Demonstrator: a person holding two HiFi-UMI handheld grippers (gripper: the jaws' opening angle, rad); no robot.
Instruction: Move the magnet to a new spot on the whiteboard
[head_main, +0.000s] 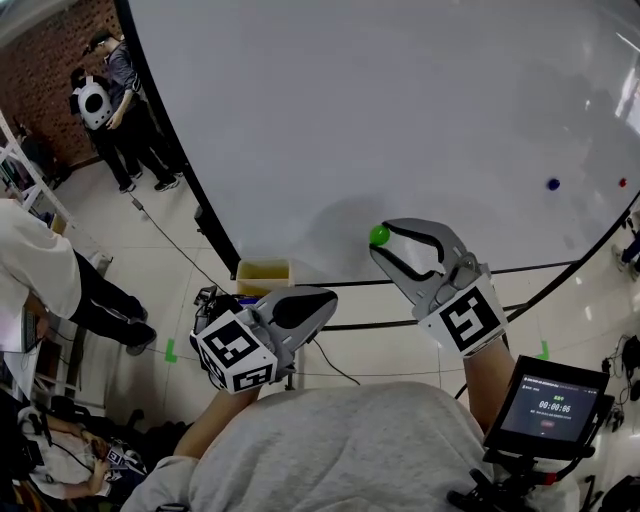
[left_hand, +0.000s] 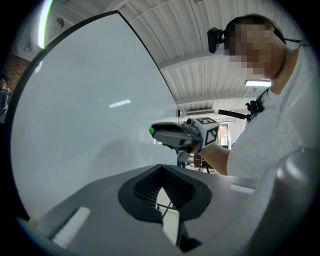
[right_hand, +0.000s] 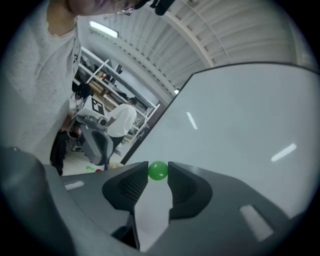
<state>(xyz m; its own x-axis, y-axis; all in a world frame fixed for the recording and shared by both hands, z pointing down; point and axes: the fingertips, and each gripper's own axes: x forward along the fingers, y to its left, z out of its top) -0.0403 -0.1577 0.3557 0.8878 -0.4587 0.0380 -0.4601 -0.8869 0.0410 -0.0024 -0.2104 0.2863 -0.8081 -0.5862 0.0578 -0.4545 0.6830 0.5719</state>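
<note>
Right gripper view: ribbed right gripper fingers are pinching a glossy green ball magnet; left gripper fingers are meeting, empty.

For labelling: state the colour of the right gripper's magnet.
Green; the magnet shows clearest in right gripper view.

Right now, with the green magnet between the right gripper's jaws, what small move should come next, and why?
Probably carry the green magnet sideways along the whiteboard to a bare patch, then set it there. The right gripper pinches it between its jaw tips near the board's lower edge, and the blue magnet and red magnet sit far to its right.
</note>
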